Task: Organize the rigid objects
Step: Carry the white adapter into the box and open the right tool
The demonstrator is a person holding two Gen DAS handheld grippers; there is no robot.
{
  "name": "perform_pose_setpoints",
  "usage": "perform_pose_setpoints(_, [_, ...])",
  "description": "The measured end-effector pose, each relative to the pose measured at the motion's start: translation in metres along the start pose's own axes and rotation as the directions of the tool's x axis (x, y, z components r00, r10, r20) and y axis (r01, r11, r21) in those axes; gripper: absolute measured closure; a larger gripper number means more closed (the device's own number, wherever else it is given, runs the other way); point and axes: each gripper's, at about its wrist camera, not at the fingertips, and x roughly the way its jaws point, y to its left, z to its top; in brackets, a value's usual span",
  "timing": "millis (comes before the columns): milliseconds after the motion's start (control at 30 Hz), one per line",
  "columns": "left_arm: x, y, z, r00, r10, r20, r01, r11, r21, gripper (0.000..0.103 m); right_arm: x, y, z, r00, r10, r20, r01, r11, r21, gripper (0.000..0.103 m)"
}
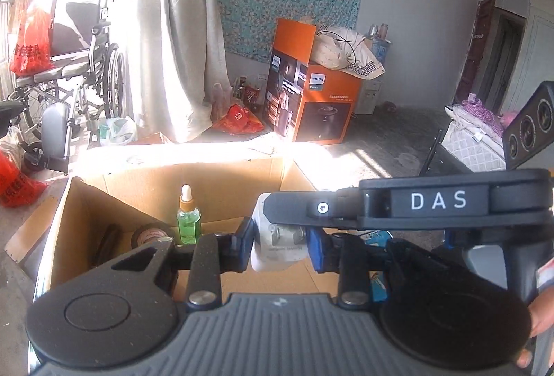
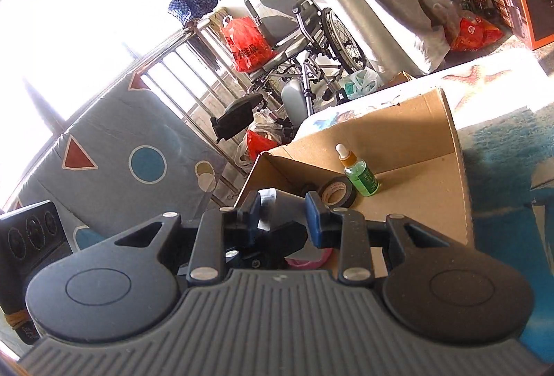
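Left fingers (image 1: 278,246) and right fingers (image 2: 283,215) both clamp white bottle (image 1: 273,251); label visible in left view only.

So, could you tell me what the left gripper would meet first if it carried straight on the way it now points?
The left gripper is shut on a white container, so that leads. Straight ahead, that load would probably meet the far wall of the cardboard box, passing to the right of the green dropper bottle; depth is hard to judge.

Hard daylight floods in from the window (image 2: 52,16), which we see blown out to white — glare also washes the curtain (image 1: 173,29) and the cardboard box's (image 1: 214,175) far rim. Fisheye distortion bends lines towards the edges; corners vignette dark. Both views stay reasonably sharp.
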Motion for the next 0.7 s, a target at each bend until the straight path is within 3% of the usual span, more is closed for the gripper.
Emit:
perform_pose_setpoints(267, [0.098, 0.040, 0.030, 0.986, -0.018, -0.166, -0.003, 0.992, -0.129, 0.070, 0.078, -0.065, 0.060, 0.986, -0.041, -0.162, 0.057, 0.994, 0.095, 0.073])
perform_pose_setpoints(500, [0.143, 0.057, 0.032, 0.967, 0.001, -0.255, -0.042, 0.987, -0.156, 0.071, 0.135, -0.080, 0.072, 0.958, -0.133, -0.255, 0.138, 0.990, 0.004, 0.073])
perform_pose_setpoints(700, [0.166, 0.069, 0.032, 0.955, -0.021, -0.297, -0.044, 0.977, -0.209, 0.072, 0.159, -0.078, 0.079, 0.942, -0.199, -0.270, 0.179, 0.979, -0.097, 0.074])
